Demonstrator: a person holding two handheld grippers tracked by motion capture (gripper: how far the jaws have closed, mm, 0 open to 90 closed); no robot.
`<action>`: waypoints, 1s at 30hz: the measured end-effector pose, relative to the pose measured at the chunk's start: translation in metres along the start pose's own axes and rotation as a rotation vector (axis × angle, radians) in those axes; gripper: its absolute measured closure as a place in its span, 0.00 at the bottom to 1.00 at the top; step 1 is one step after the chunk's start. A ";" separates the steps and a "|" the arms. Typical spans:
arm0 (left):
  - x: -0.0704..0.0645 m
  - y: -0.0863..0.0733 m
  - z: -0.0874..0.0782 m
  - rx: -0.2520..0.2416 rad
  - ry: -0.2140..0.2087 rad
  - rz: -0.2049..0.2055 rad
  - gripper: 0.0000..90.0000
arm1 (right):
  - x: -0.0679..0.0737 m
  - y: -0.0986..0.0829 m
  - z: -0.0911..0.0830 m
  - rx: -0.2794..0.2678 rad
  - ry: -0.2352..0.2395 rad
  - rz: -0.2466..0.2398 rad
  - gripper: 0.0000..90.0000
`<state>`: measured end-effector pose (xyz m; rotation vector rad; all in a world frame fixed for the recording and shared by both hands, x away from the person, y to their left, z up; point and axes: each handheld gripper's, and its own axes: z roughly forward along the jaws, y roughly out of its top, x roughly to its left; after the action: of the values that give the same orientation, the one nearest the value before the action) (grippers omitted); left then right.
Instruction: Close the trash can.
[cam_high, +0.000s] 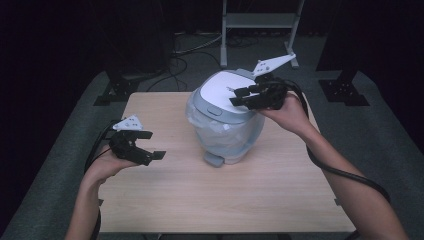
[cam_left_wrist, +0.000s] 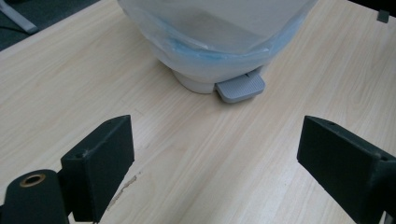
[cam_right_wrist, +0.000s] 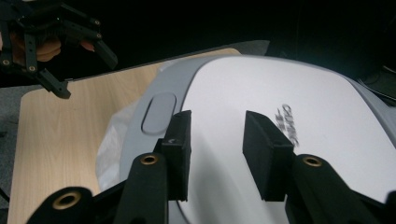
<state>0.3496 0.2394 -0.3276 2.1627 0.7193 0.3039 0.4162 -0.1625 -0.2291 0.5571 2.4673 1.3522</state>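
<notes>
A small pedal bin (cam_high: 225, 132) lined with a clear plastic bag stands in the middle of the wooden table (cam_high: 225, 200). Its white lid (cam_high: 220, 90) is down, and its grey pedal (cam_high: 214, 159) faces the person. My right gripper (cam_high: 236, 96) hovers over the right side of the lid (cam_right_wrist: 280, 93), jaws partly apart and empty (cam_right_wrist: 215, 140). My left gripper (cam_high: 154, 145) is held above the table left of the bin, wide open and empty (cam_left_wrist: 215, 158). It points at the pedal (cam_left_wrist: 240, 87) and the bag-covered base (cam_left_wrist: 210, 42). The left gripper (cam_right_wrist: 86, 74) also appears far off in the right gripper view.
Beyond the table, a white metal stand (cam_high: 257, 20) rises from the grey carpet. Black stand feet (cam_high: 115, 90) (cam_high: 345, 92) sit at the far corners, with cables (cam_high: 185, 60) on the floor. Bare wood lies in front of the bin.
</notes>
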 end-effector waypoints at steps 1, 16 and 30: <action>0.000 0.000 0.000 -0.001 0.001 -0.002 0.11 | -0.001 -0.003 -0.003 0.001 -0.003 0.005 0.67; 0.002 -0.004 0.000 -0.002 0.018 -0.009 0.11 | -0.015 -0.047 -0.047 -0.031 -0.062 0.112 0.58; 0.001 -0.008 0.001 -0.004 0.029 -0.015 0.11 | -0.023 -0.085 -0.070 -0.041 -0.105 0.191 0.54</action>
<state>0.3475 0.2433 -0.3345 2.1523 0.7500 0.3298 0.3904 -0.2665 -0.2636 0.8506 2.3466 1.4000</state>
